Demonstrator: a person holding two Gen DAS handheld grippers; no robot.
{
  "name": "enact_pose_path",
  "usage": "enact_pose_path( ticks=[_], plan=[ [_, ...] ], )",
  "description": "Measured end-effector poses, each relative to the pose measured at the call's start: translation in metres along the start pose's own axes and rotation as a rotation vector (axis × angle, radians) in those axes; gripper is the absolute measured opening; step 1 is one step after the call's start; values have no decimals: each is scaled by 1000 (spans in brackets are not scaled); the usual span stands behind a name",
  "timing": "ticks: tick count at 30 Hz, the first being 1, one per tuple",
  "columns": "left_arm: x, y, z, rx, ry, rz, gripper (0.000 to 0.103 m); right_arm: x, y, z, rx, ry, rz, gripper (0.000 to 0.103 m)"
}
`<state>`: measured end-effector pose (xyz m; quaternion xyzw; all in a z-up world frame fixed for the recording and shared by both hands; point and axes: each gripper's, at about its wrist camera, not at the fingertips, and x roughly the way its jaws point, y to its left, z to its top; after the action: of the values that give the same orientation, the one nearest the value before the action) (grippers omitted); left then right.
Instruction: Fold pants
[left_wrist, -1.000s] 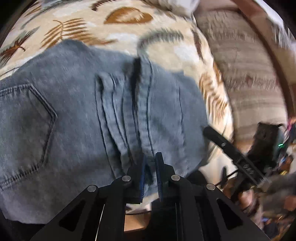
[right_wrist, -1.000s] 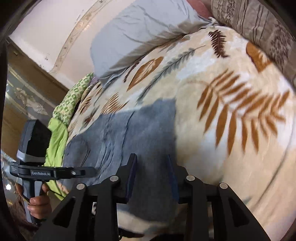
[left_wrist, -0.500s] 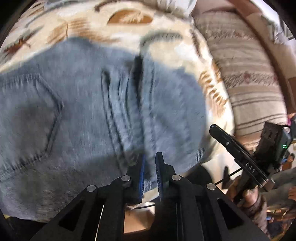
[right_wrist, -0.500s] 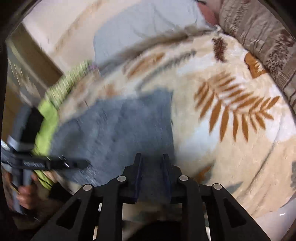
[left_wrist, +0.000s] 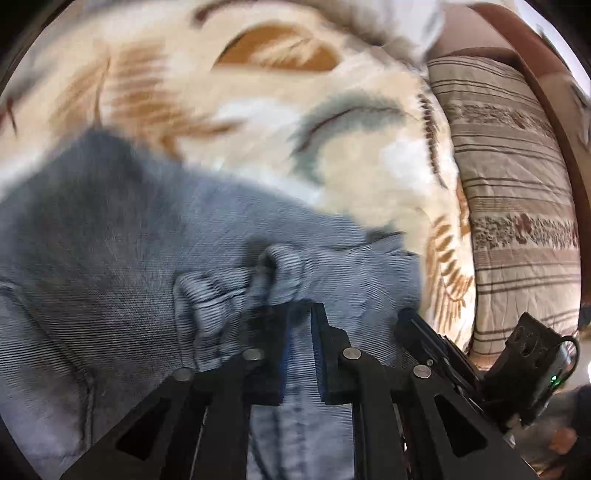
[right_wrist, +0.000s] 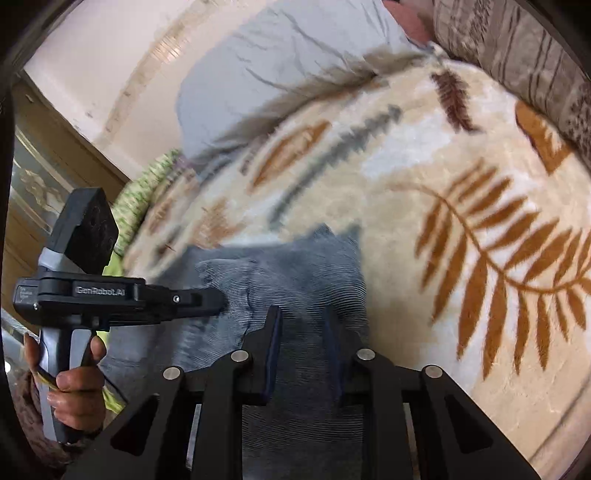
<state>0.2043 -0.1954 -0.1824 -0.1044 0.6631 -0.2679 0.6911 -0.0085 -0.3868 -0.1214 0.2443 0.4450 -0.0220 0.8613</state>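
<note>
Grey-blue denim pants (left_wrist: 110, 240) lie on a cream blanket with leaf prints (left_wrist: 258, 110). My left gripper (left_wrist: 299, 306) is shut on a bunched fold of the denim at the pants' near edge, and cloth hangs below its fingers. In the right wrist view the pants (right_wrist: 295, 266) fill the gap of my right gripper (right_wrist: 303, 314). Its jaws are closing on the denim, which drapes down beneath them. The left gripper (right_wrist: 218, 299) comes in from the left beside it, held by a hand (right_wrist: 74, 391). The pants' near part is hidden under both tools.
A grey pillow (right_wrist: 277, 66) lies at the far end of the blanket (right_wrist: 443, 184). A striped brown cushion (left_wrist: 517, 184) runs along the right side. Green patterned cloth (right_wrist: 140, 199) sits at the left edge, with a wooden cabinet behind it.
Both grippers have moved forward over the bed, dragging the pants' near edge with them. The denim now bunches at the left fingertips. The right jaws have narrowed onto the cloth.
</note>
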Motion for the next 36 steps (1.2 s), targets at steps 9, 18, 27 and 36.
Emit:
enact_pose_path(
  ticks=[9, 18, 27, 36],
  plan=[
    [-11, 14, 0, -38, 28, -87, 7, -7, 8, 0, -25, -7, -16, 24],
    [-92, 13, -66, 124, -16, 72, 25, -38, 75, -36, -197, 7, -21, 40],
    [-217, 150, -118, -122, -252, 92, 33, 12, 197, -71, -440, 130, 25, 55],
    [-278, 284, -151, -371, -348, 5, 41, 75, 345, -117, -785, 216, 66, 66]
  ],
)
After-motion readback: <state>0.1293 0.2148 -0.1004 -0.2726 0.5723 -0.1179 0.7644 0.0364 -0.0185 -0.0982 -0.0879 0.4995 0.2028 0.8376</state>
